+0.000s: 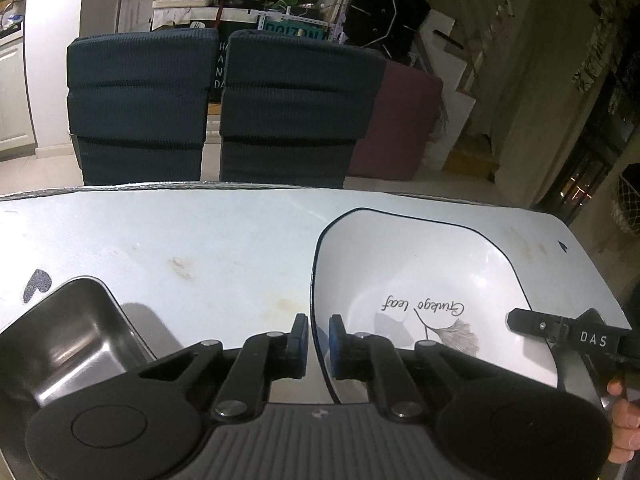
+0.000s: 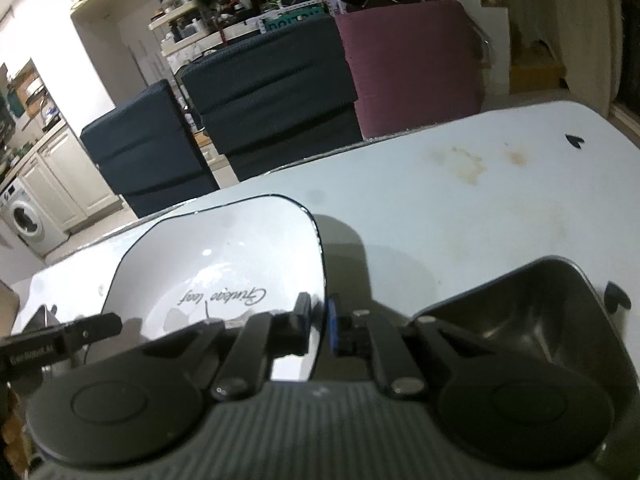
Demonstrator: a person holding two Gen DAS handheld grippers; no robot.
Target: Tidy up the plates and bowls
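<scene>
Both claws clamp the white square ceramic plate with black rim [image 1: 420,272] on the pale counter [image 1: 200,248]: left claw [image 1: 319,340] on its left edge, right claw [image 2: 319,326] opposite. Lift level, evenly; avoid the steel trays [image 1: 76,332].

I see, on the pale table [image 1: 200,240]: white plate [image 1: 420,272] with a dark rim, lettering and a leaf drawing. My left gripper [image 1: 318,340] is clamped on its left rim. Steel tray [image 1: 72,336] lower left. Right gripper [image 1: 560,330] at the plate's right edge. Two blue chairs [image 1: 216,108] beyond the table.
</scene>
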